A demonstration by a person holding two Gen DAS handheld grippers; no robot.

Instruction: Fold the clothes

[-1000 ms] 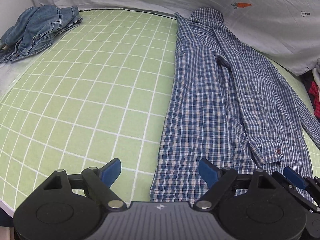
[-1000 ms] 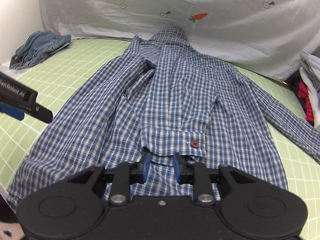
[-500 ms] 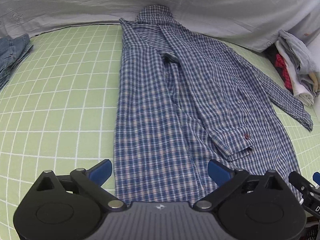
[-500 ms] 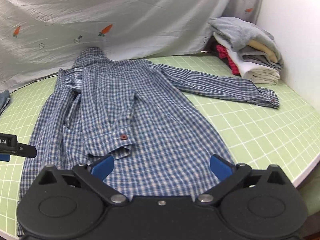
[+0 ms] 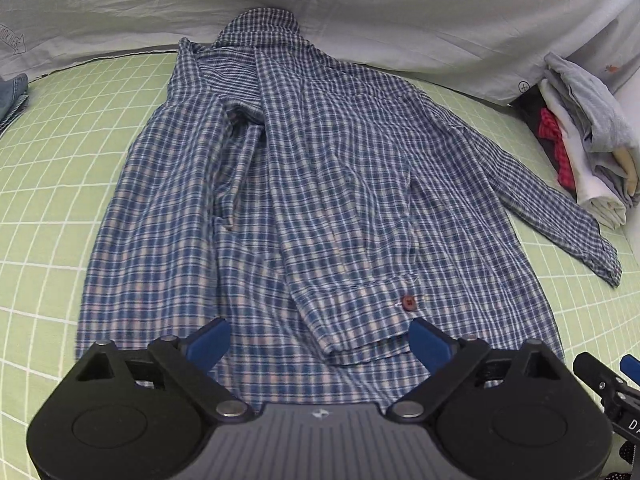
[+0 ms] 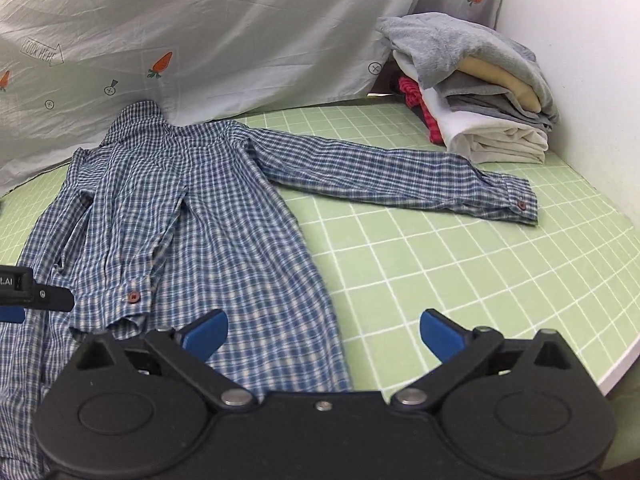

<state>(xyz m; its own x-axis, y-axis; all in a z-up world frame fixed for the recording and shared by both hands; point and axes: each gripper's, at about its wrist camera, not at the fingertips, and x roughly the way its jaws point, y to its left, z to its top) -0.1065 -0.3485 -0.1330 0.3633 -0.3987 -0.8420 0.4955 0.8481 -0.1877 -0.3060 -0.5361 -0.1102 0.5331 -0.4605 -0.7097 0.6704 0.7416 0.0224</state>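
Note:
A blue plaid shirt point(image 5: 320, 200) lies flat on the green grid mat point(image 5: 48, 200), collar at the far end. One sleeve is folded down over the body, and its buttoned cuff point(image 5: 400, 308) rests near the hem. The other sleeve point(image 6: 400, 172) stretches out to the right. My left gripper point(image 5: 320, 342) hovers over the hem with its jaws closing. The folded cuff lies below the gap and the pads do not touch it. My right gripper point(image 6: 322, 332) is open wide over the shirt's right hem edge point(image 6: 312, 320) and the mat, with nothing between its fingers.
A stack of folded clothes point(image 6: 472, 92) stands at the far right against a white wall. A denim garment point(image 5: 12, 96) shows at the far left edge. A grey carrot-print sheet point(image 6: 200, 40) hangs behind. The table's front right edge point(image 6: 600, 380) is close to the right gripper.
The right gripper let go of the folded cuff, opened wide and moved right to the shirt's edge. The left gripper moved right from the bare mat to the hem.

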